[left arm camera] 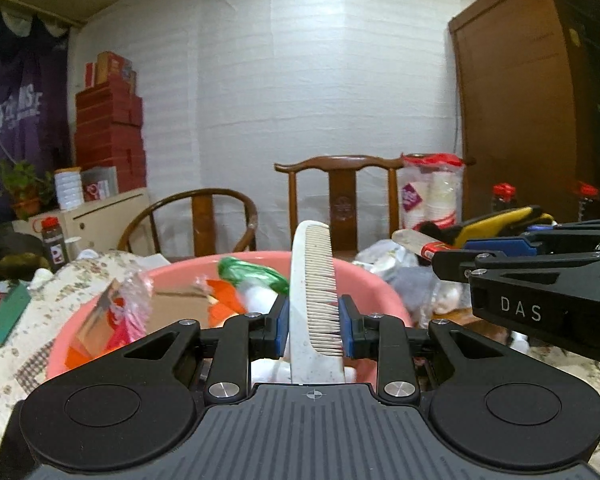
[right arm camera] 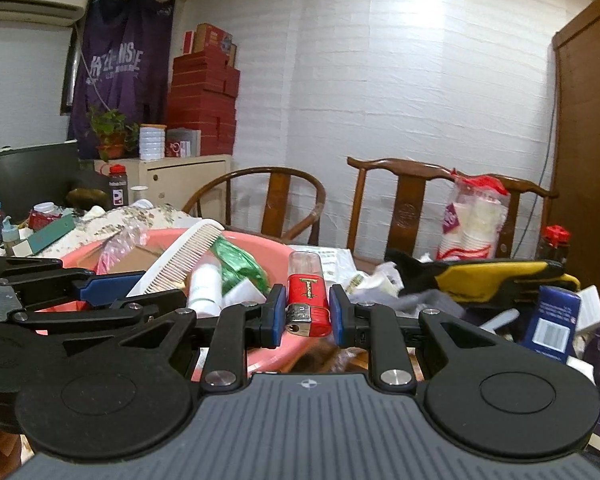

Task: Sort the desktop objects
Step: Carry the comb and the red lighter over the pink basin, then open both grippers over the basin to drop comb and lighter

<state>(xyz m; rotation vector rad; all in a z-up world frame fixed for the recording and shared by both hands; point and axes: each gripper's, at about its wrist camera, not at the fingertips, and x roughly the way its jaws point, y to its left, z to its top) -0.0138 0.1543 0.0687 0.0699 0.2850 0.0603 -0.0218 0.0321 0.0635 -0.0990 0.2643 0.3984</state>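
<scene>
Two grippers are each clamped on a small item above a cluttered table. The left gripper [left arm camera: 313, 330] has its blue pads pressed on a white comb [left arm camera: 314, 280], which stands upright between the jaws, spine toward nine o'clock, teeth toward three o'clock, its rounded tip rising to twelve o'clock. Behind and below the comb sits a pink basin [left arm camera: 374, 280] holding wrappers, cardboard and a green-and-white tube.

The right gripper [right arm camera: 303, 312] is clamped on a red lighter [right arm camera: 306, 300], which stands upright between the pads with its metal head at six o'clock and its clear end at twelve. A gold mark runs down the lighter's red body, too small to read. In the left wrist view that gripper enters from three o'clock, and its arm bears the white letters "DAS" [left arm camera: 521, 309].

At two o'clock of the lighter lies a yellow-and-black tool [right arm camera: 496, 276]; at four o'clock stands a blue box [right arm camera: 552, 320] with a barcode label. A bag of paper cups [right arm camera: 474, 220] carries a purple logo, unreadable. A purple shirt [right arm camera: 116, 52] hangs at ten o'clock with blurred white lettering.
</scene>
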